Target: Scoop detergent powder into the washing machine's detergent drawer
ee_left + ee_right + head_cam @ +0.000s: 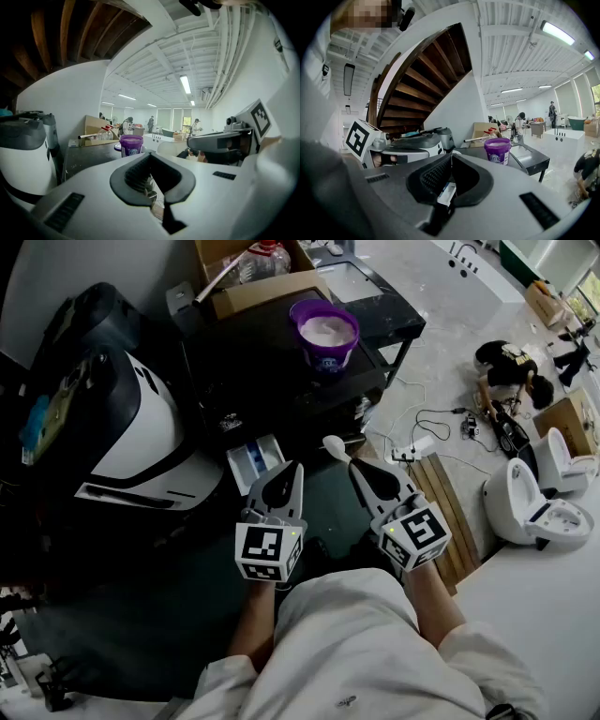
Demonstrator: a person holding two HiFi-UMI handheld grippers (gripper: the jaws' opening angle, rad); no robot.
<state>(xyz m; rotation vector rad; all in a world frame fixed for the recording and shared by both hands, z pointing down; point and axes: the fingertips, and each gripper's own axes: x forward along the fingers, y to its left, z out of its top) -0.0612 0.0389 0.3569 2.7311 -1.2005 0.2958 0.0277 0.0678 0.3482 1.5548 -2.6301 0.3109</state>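
A purple tub of white detergent powder stands on the black table; it also shows as the tub and the tub in the gripper views. The washing machine is at the left, and its detergent drawer is pulled out, showing blue and white compartments. My right gripper is shut on the handle of a white scoop, whose bowl points toward the drawer. The handle shows between the jaws. My left gripper hovers just right of the drawer, shut and empty.
A cardboard box holding a bottle sits at the table's back. On the floor to the right lie wooden planks, a power strip with cables and white toilets. A person crouches at the far right.
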